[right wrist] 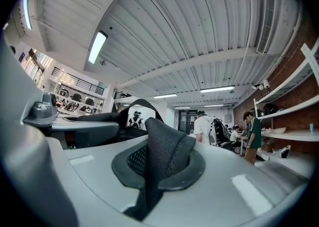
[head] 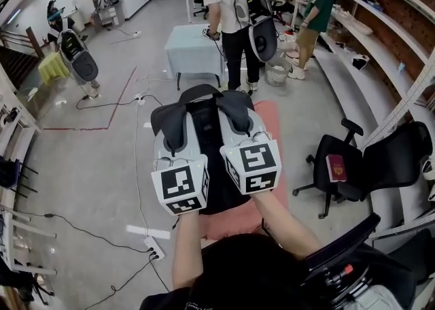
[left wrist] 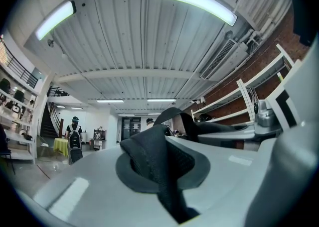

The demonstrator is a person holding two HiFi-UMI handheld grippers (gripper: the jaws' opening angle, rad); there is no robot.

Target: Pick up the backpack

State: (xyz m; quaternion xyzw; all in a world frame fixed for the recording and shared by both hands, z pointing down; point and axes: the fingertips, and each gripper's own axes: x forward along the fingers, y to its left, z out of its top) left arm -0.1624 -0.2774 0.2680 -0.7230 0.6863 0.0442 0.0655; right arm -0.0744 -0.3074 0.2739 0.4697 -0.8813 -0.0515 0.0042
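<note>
**Item: backpack [head: 204, 122], grey hard shell, black mesh straps.**

- Location: over the middle of the pink mat [head: 270, 117] on the floor, strap side up, top handle pointing away from me. I cannot tell whether it has left the mat yet.
- Left gripper [head: 175, 164]: jaws pressed onto the left shoulder strap [left wrist: 159, 164] where it rises out of its recess in the shell [left wrist: 84, 191]. The strap runs down between the jaws at the bottom of the left gripper view.
- Right gripper [head: 249, 149]: jaws nearly together, pinching the right shoulder strap [right wrist: 164, 154] in the same way.
- Position relative to the grippers: the pack stretches forward from both jaw tips. The grippers sit side by side at its near end, each one skimming low over the shell.
- Reason for hold, as I judge it: the smooth shell gives the jaws no purchase and the straps are the only thin, soft parts. Taking one strap on each side should keep the load balanced when I lift.
- Also present: a black office chair [head: 340, 166], well off the right edge of the mat.
</note>
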